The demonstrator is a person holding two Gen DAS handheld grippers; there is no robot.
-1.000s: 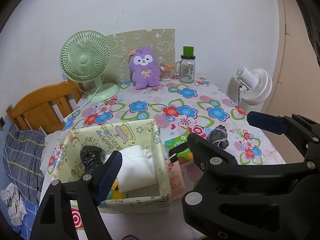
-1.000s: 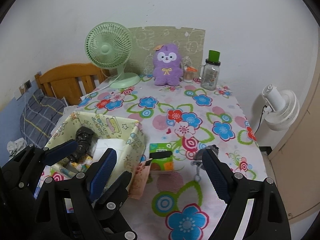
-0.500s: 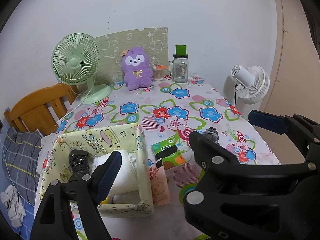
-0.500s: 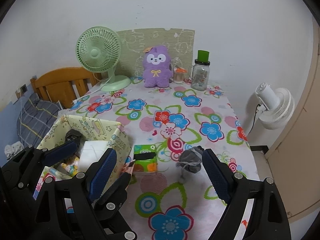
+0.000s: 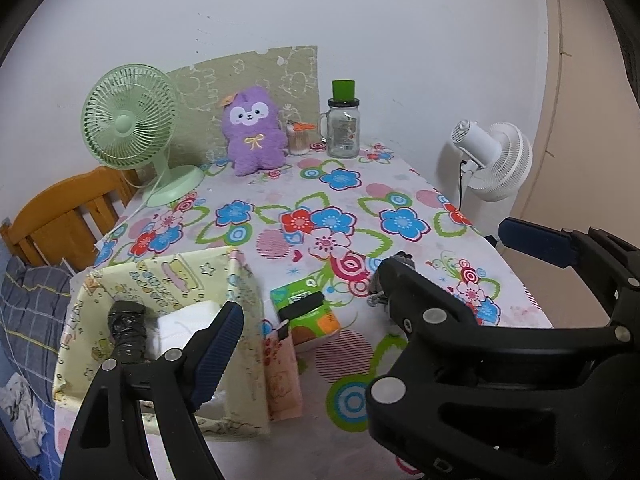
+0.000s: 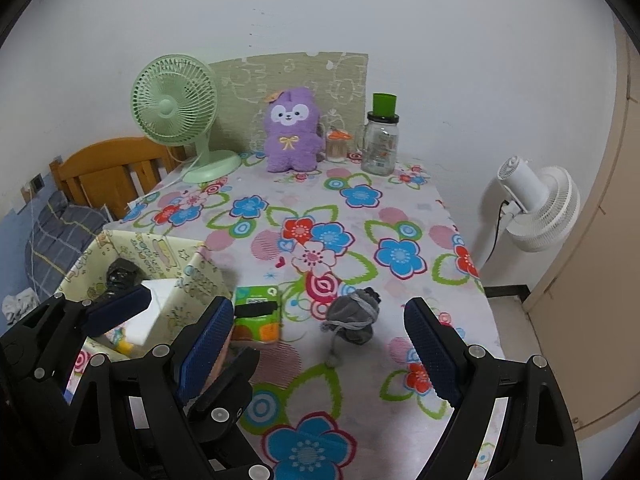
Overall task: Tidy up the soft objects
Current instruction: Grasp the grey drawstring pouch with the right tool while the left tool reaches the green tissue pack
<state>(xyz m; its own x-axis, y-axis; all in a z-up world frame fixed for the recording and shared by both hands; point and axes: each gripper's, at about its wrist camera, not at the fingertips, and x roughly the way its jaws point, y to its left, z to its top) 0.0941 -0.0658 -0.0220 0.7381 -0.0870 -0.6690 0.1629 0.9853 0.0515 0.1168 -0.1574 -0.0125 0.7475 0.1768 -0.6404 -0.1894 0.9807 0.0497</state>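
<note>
So we've got both grippers hovering over the near edge of the flower-print tablecloth table (image 6: 360, 380), holding nothing. Our right gripper (image 6: 320, 344) has its blue-padded jaws spread wide, and the little grey knitted drawstring pouch (image 6: 354, 314) lies on the cloth just ahead of the gap between them, not touching either pad, with its cord trailing toward us. Our left gripper (image 5: 370, 276) is wide open too, one blue pad low over the box and the other far out past the table's right edge; in the right wrist view it shows up at the left, over the box.

The pale yellow cartoon-print fabric storage box (image 5: 168, 276) sits at the near left corner. Inside it we can see a white foam-looking block (image 5: 188, 324) and a black crinkly wrapped bundle (image 5: 126, 332), touching each other. Just beside the box's right wall there's a green and orange tissue pack (image 6: 256, 314) with a black strip lying across it, plus a pink printed paper pouch (image 5: 282, 376) leaning on the box.

At the far end against the wall: a fluffy purple plush toy (image 6: 294, 134), a mint green desk fan (image 6: 176, 108) to its left, and a glass mug-jar with a green lid (image 6: 382, 140) to its right. A white fan (image 6: 536, 204) stands off the table on the right.
</note>
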